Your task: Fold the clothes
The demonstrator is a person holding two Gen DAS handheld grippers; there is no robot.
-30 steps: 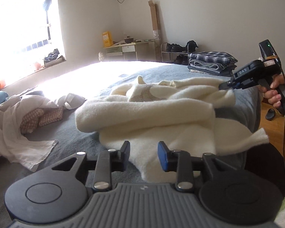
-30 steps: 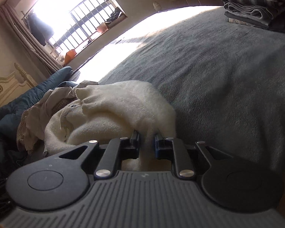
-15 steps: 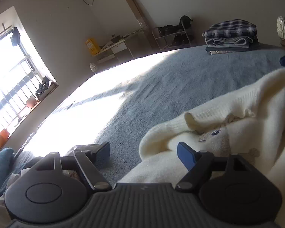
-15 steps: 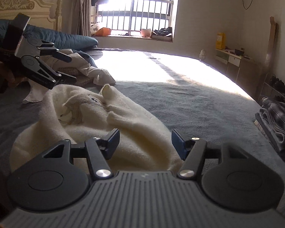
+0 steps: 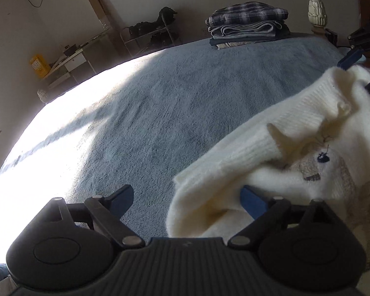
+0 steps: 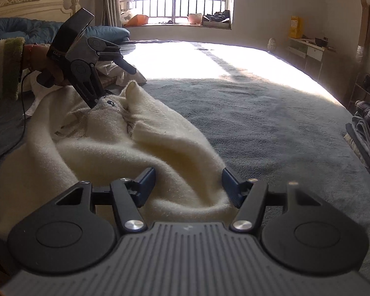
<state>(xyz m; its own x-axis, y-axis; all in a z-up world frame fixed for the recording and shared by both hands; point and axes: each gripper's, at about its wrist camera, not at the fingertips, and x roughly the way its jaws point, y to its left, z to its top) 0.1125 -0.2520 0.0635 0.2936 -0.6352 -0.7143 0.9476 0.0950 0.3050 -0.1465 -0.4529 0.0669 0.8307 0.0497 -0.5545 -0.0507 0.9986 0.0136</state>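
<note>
A cream knit sweater [image 5: 296, 148] with an embroidered animal lies crumpled on the grey-blue bed [image 5: 160, 98]. My left gripper [image 5: 187, 201] is at its folded corner, jaws wide and still opening. That corner lies loosely between them, against the right finger. In the right wrist view the sweater [image 6: 160, 143] stretches away from my right gripper [image 6: 188, 185], which stands open with a fold of the hem loose between its fingers. The left gripper [image 6: 113, 86], held by a hand, points down at the sweater's far end. The right gripper [image 5: 362, 71] shows at the sweater's far edge.
A stack of folded clothes [image 5: 249, 24] sits at the bed's far corner beside a bedpost [image 5: 317, 12]. Unfolded clothes [image 6: 111, 74] and blue pillows [image 6: 19, 29] lie near the headboard. A desk [image 6: 308, 46] and a shoe rack stand along the wall.
Both grippers have opened. The right one let go of the sweater hem and rolled level. The left one swung along the sweater to its other corner.
</note>
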